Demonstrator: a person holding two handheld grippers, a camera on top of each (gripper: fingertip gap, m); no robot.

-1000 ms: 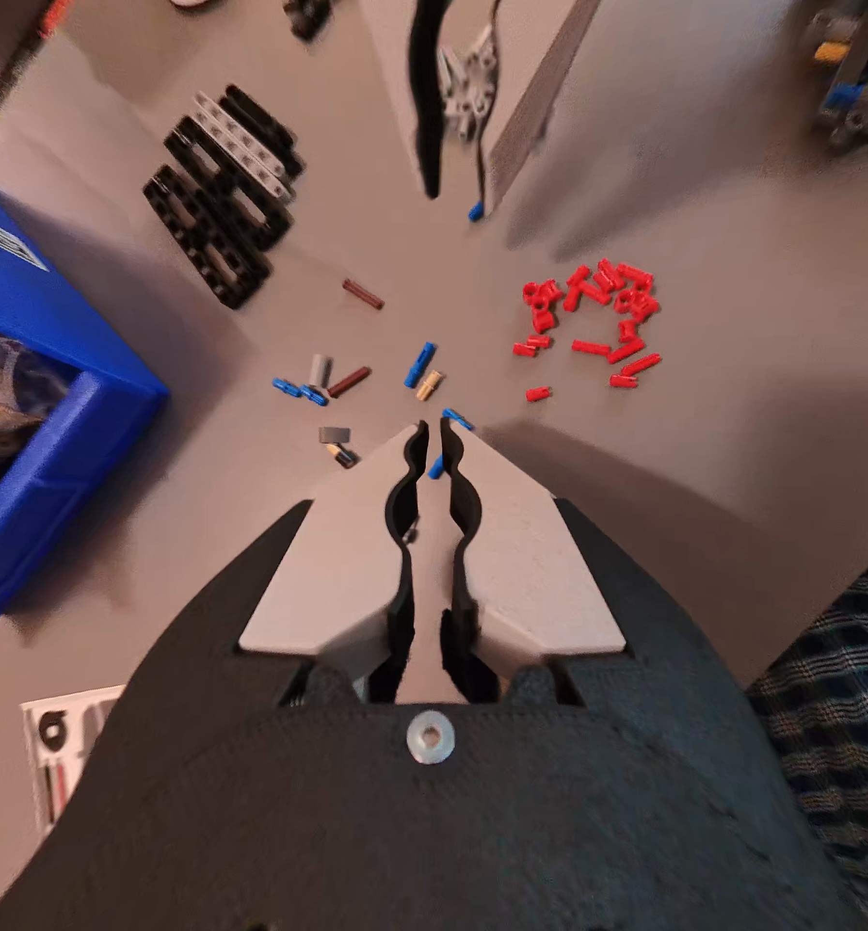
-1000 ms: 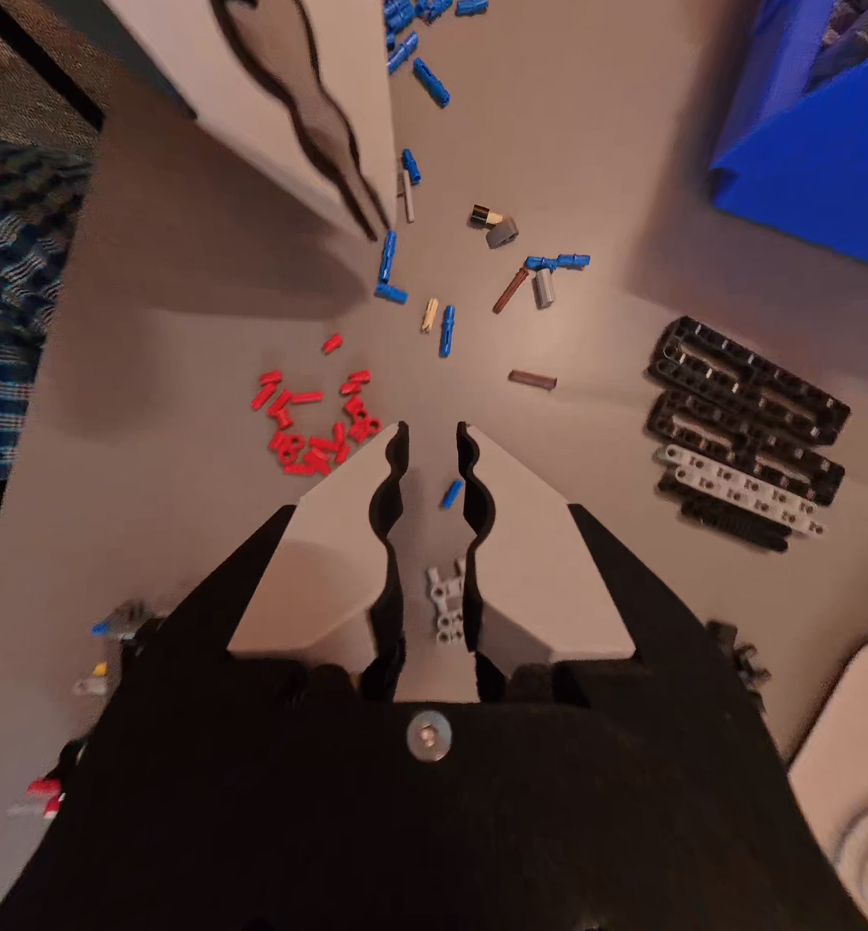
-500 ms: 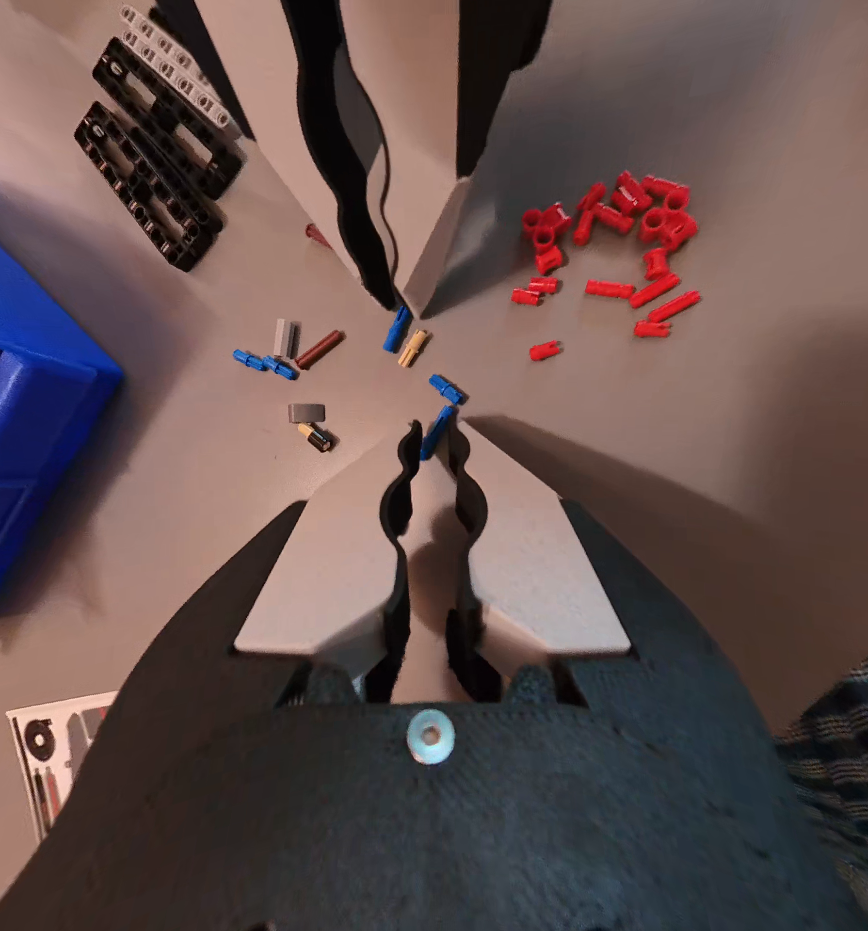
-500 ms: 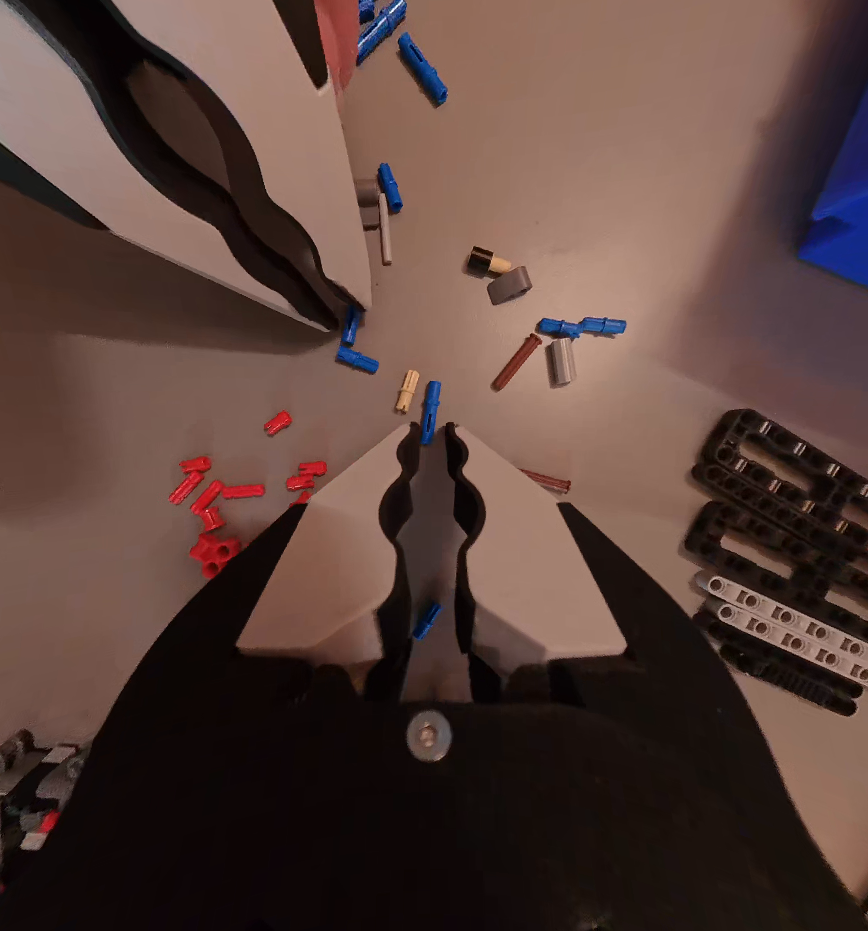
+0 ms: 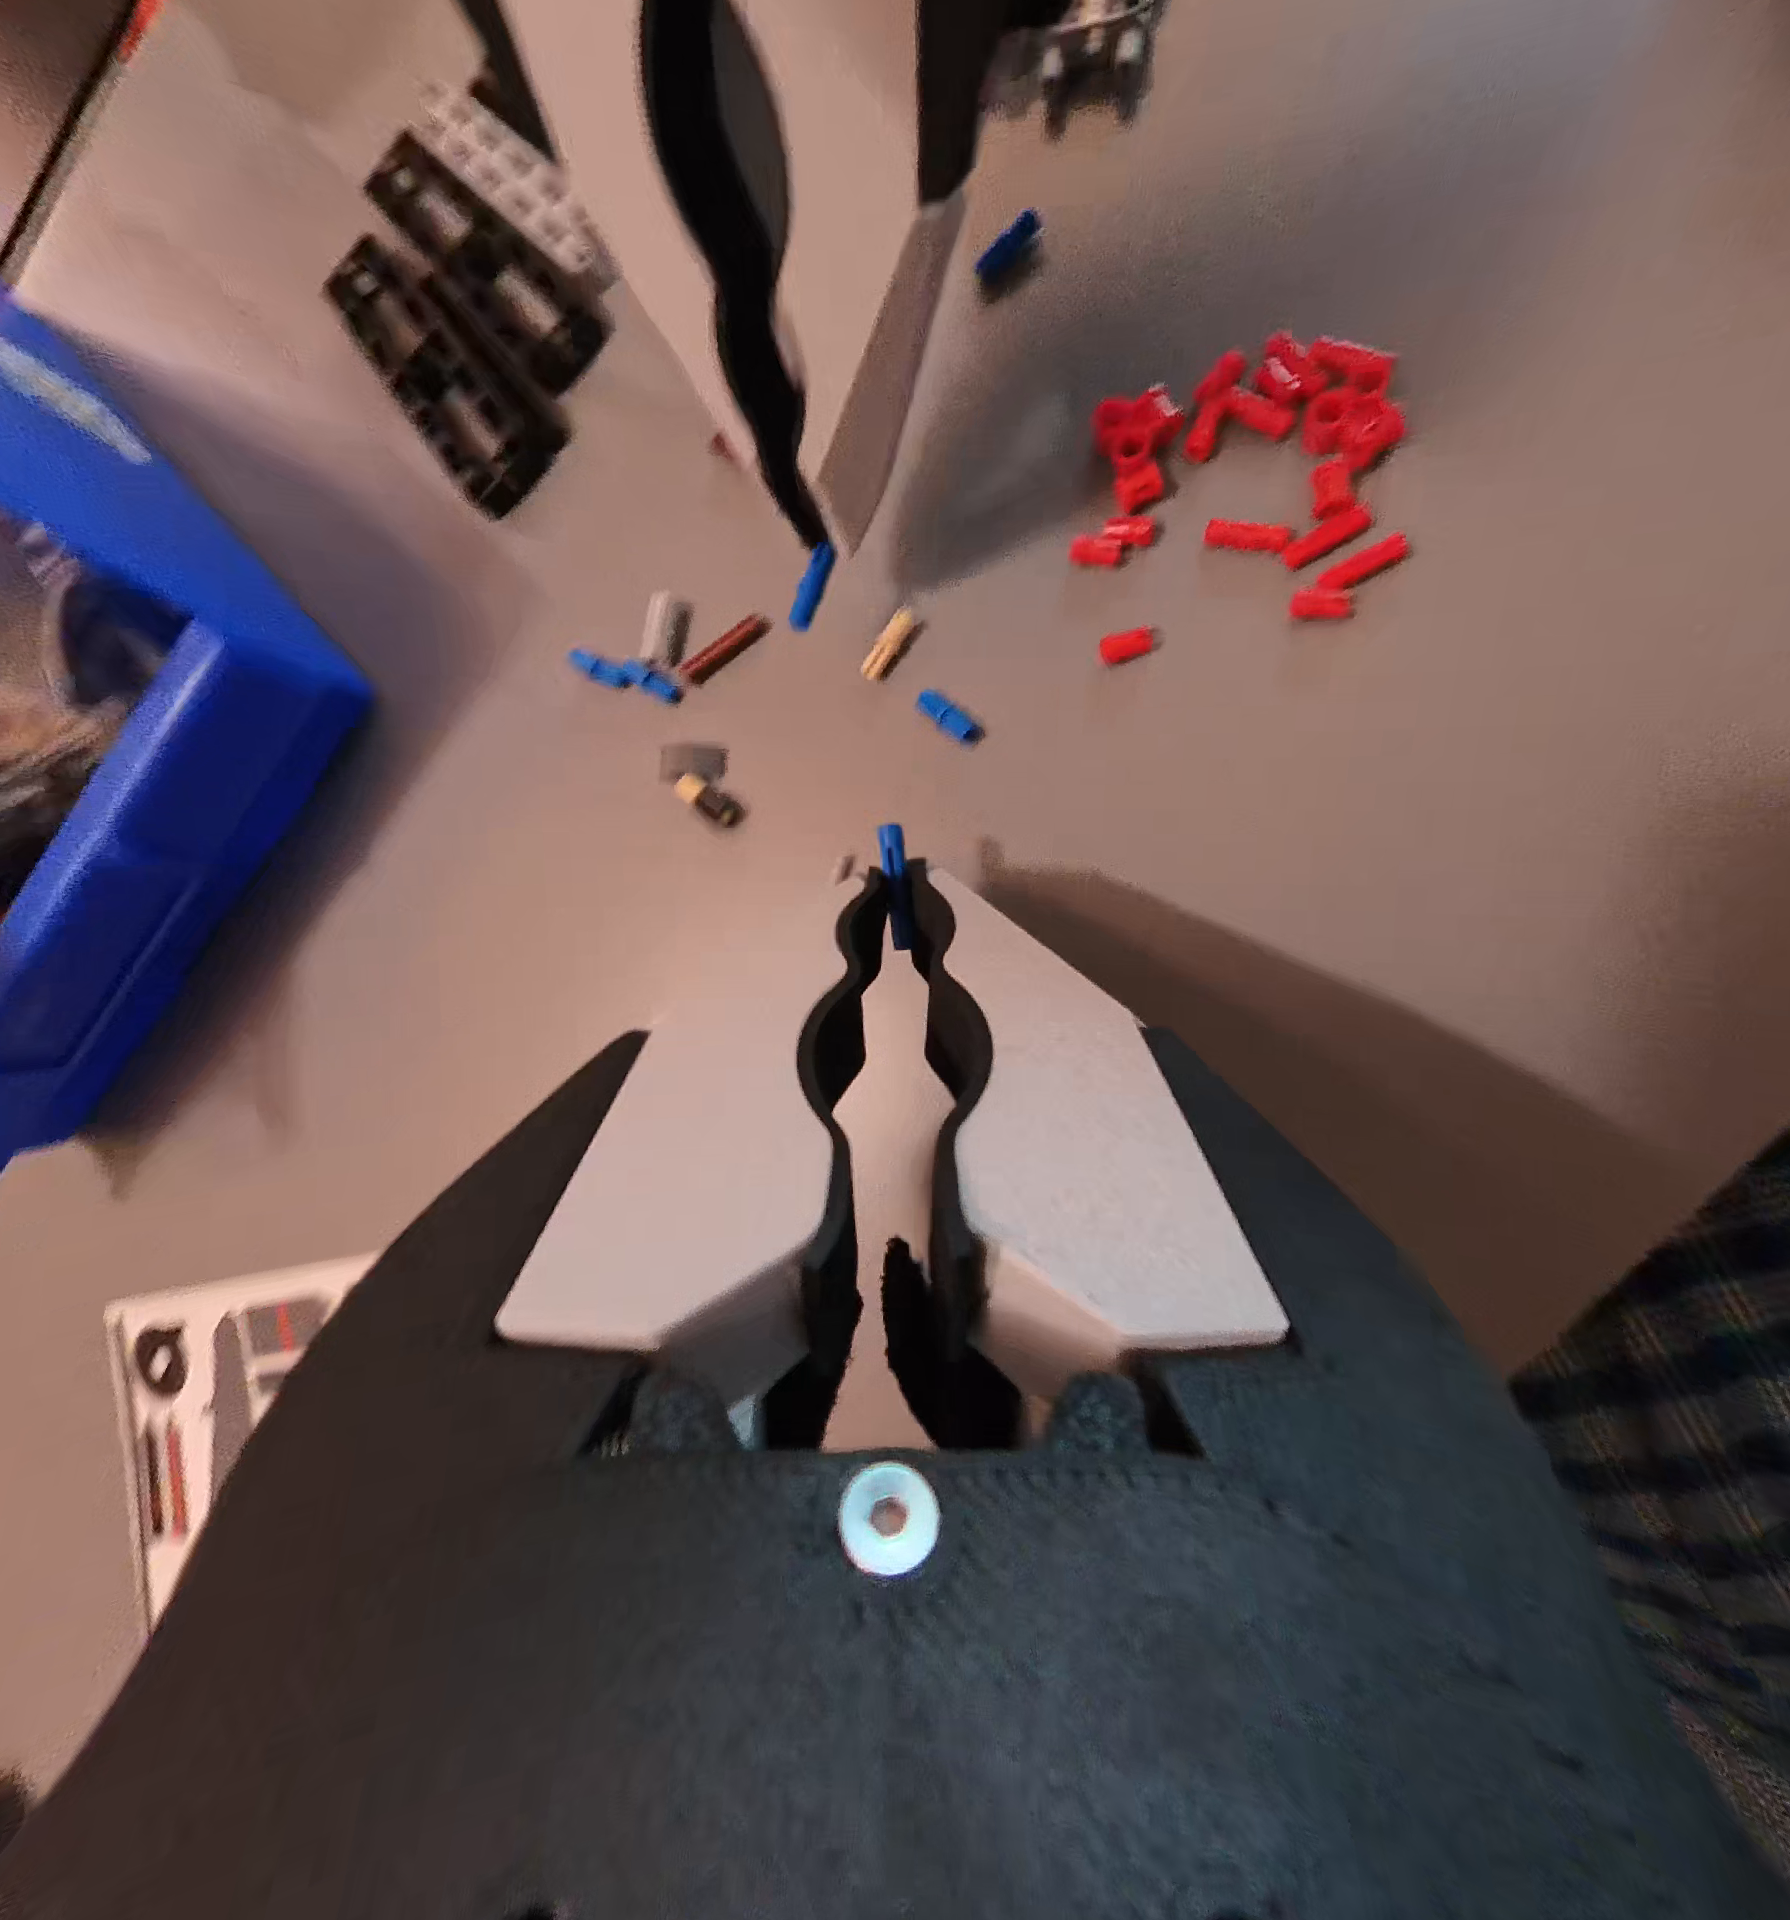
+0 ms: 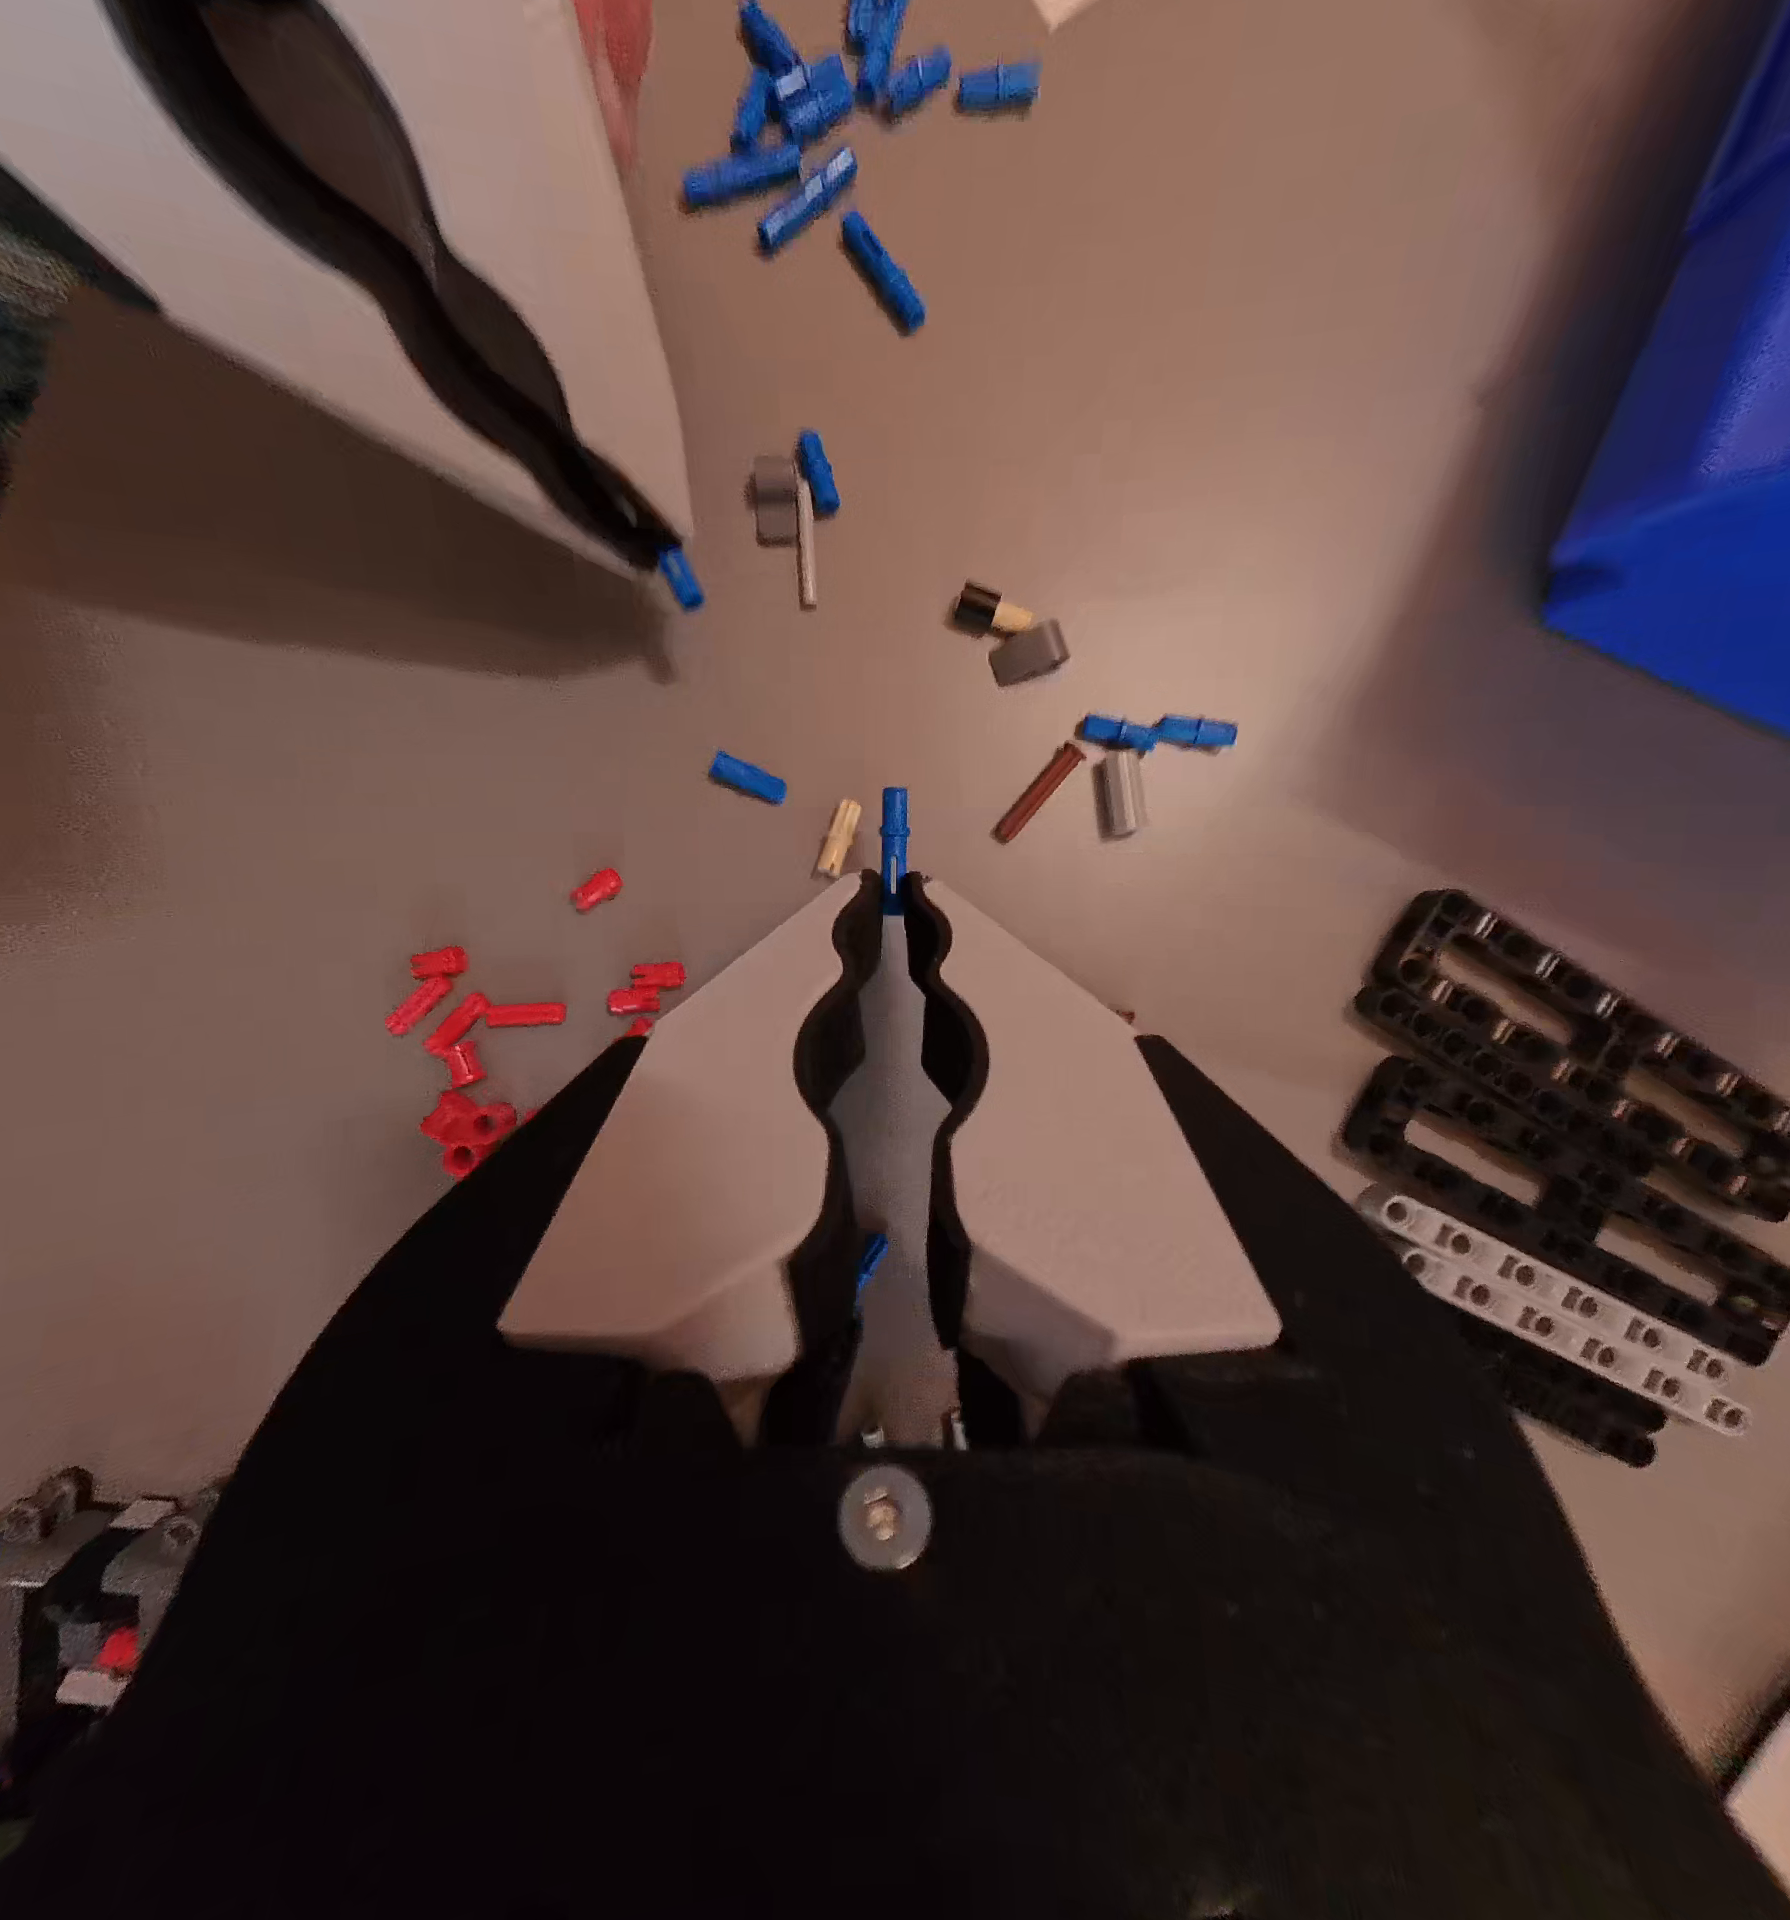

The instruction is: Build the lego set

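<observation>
My left gripper (image 5: 896, 896) is shut on a small blue pin (image 5: 893, 883) that sticks out past its tips, held above the grey table. My right gripper (image 6: 891, 896) is shut on another blue pin (image 6: 893, 837), which points forward. Each gripper also shows in the other's view: the right one (image 5: 818, 540) with its pin (image 5: 811, 587), the left one (image 6: 662, 551) with its pin (image 6: 680, 578). Loose on the table between them lie a tan pin (image 6: 838, 837), a blue pin (image 6: 747, 776) and a brown axle (image 6: 1038, 792).
A heap of red pins (image 5: 1275, 457) lies right of my left gripper. Black frames (image 6: 1577, 1122) with grey beams (image 6: 1556, 1309), a blue box (image 5: 91, 727), a pile of blue pins (image 6: 818, 114), a partial build (image 6: 39, 1600) and an instruction sheet (image 5: 205, 1382) ring the work area.
Both grippers came down together onto the loose pins and each closed on a blue pin. The left gripper has lifted its pin off the table.
</observation>
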